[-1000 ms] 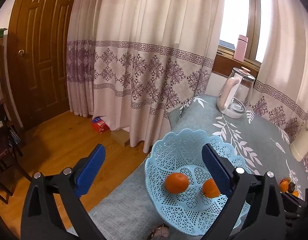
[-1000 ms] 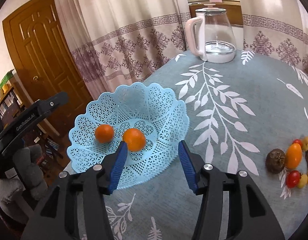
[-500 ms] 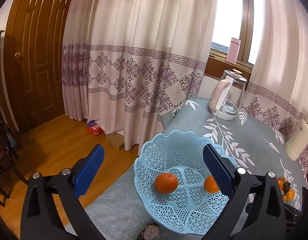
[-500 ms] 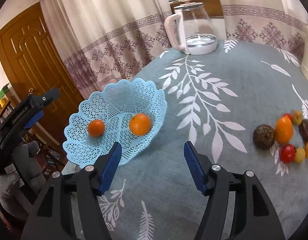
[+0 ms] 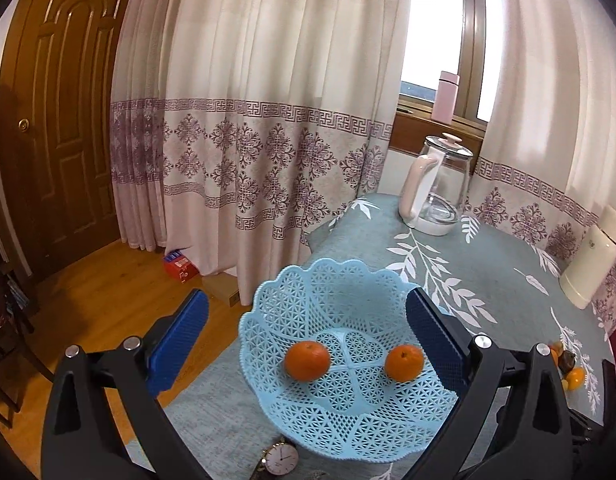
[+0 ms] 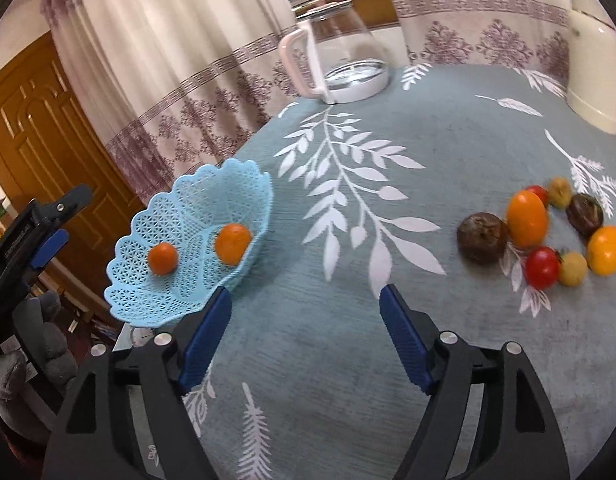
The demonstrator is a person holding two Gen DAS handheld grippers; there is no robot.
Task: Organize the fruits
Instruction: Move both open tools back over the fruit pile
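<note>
Light-blue lattice plastic basket point(image 5: 339, 412) at the corner of the grey-green leaf-print worktop point(image 6: 347, 360), holding two round orange tangerines point(image 5: 307, 360) point(image 5: 404, 363), apart. Left gripper point(image 5: 304, 332) and right gripper point(image 6: 306, 326): jaws spread, empty. A loose cluster of fruit point(image 6: 543, 228), slightly blurred, apparently orange, red, yellow and dark brown pieces, lies well apart on the right.
</note>
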